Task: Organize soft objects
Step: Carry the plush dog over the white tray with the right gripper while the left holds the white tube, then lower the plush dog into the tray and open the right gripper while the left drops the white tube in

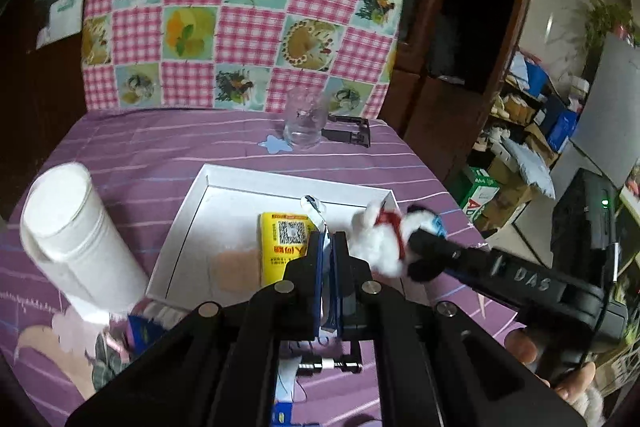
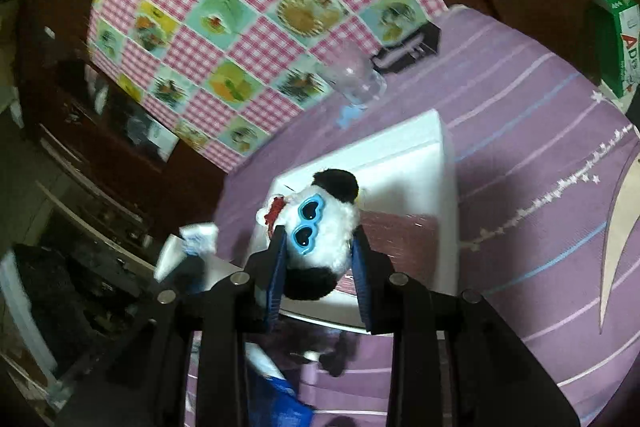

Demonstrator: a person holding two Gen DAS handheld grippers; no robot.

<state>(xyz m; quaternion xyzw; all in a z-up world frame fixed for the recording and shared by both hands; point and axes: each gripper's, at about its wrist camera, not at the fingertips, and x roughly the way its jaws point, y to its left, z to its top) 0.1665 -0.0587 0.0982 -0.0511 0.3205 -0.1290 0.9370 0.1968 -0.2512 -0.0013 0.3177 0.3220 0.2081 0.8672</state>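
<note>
Purple striped cloth (image 1: 168,147) covers the table, with a white tray (image 1: 224,187) in the middle and a checked cover behind. The right gripper (image 2: 320,259), part open, pinches a plush panda (image 2: 324,227) by the head above the tray's near edge; soft fur could slip from the pads, or the toy could land on the rim and roll out. The left gripper (image 1: 327,247) is closed on something thin and whitish, too hidden between the fingers to name. A yellow pack (image 1: 284,239) lies in the tray. A careless swing could topple the glass (image 1: 304,123) or the paper roll (image 1: 76,231). The panda's body is mostly hidden.
</note>
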